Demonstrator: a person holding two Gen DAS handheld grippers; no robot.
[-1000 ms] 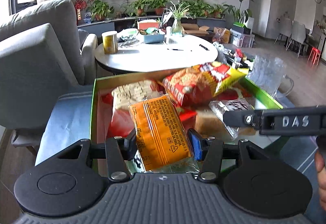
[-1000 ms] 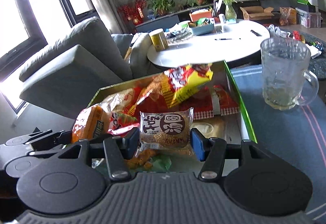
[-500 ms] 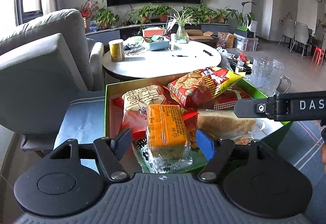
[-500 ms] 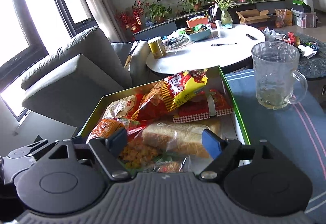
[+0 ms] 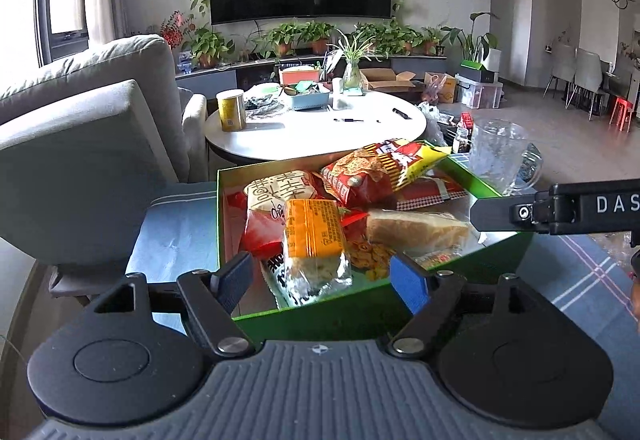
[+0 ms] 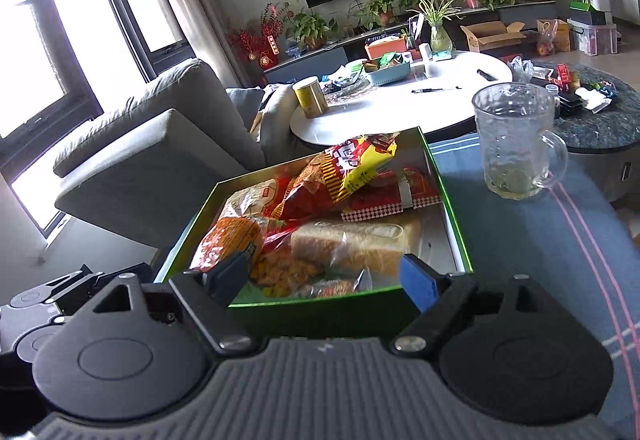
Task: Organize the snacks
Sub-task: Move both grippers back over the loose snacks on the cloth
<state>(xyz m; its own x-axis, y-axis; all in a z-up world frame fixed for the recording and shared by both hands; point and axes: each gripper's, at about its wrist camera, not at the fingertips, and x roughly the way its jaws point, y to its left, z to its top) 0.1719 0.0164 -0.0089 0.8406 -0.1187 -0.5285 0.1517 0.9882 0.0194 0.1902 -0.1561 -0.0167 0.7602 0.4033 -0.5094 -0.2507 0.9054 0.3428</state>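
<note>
Green box [image 5: 400, 310] on the blue cloth holds the snack packets. Orange wrapped cake [image 5: 314, 240] lies at the near edge: judged light, soft, crinkly film; pinch across its short sides. Left gripper [image 5: 322, 280] and right gripper [image 6: 326, 280] both spread, empty.
</note>
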